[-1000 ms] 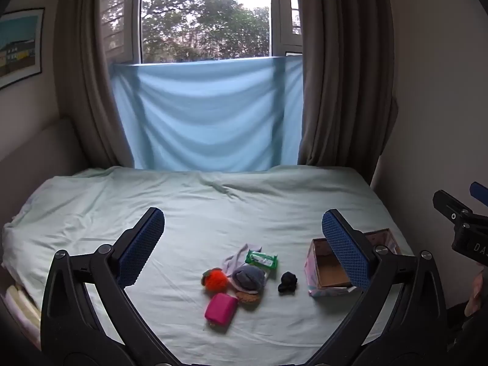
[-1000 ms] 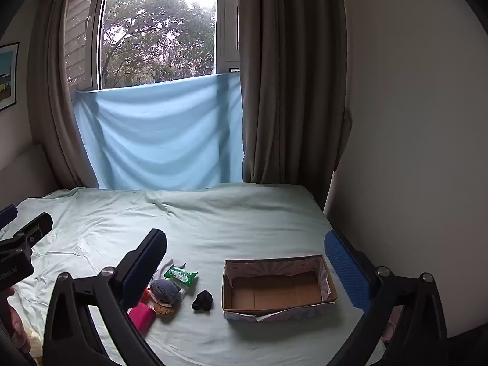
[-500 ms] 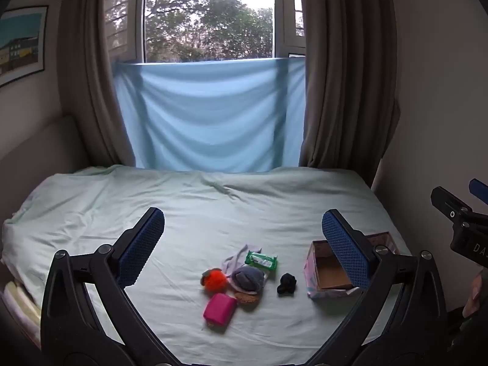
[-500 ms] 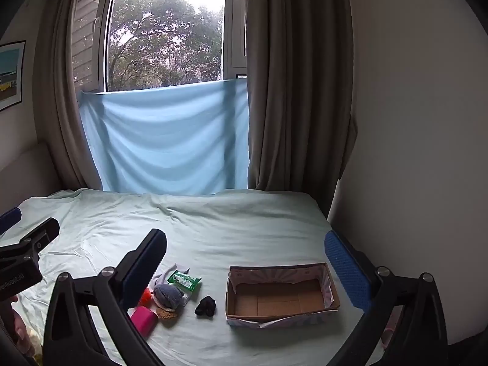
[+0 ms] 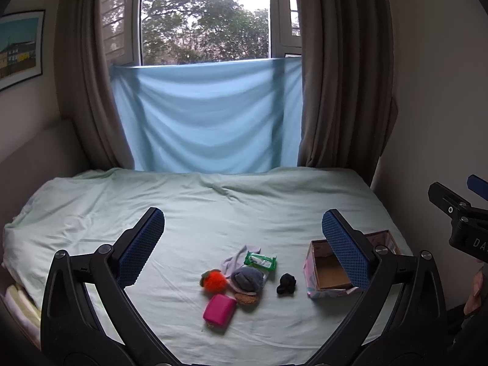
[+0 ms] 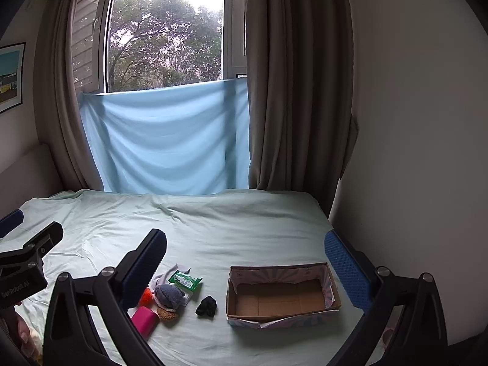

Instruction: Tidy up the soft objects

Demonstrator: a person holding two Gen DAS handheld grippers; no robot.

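A bed [image 5: 91, 213] covered in a pale green sheet carries everything. The left gripper [image 5: 244, 244] hangs above the bed's near edge with its blue-padded fingers [image 5: 143, 244] wide apart and nothing between them.

Toward the near edge, left of the middle, lies a small cluster of soft things: an orange pompom [image 5: 213, 280] at its left, a pink pouch [image 5: 219, 309] nearest the edge, a grey knit ball [image 5: 247, 278] resting on a brown round piece [image 5: 247, 298], a pale cloth [image 5: 236, 258] behind, and a green wipes packet [image 5: 261, 260] touching the grey ball's far side. Just beside the cluster, apart from it, sits a black sock bundle [image 6: 206, 306].

Farther right, near the bed's right edge, stands an open cardboard box [image 6: 282, 314], seemingly empty. The right gripper [image 6: 244, 262] hovers above the near edge, its fingers [image 6: 346, 274] also spread wide, holding nothing.
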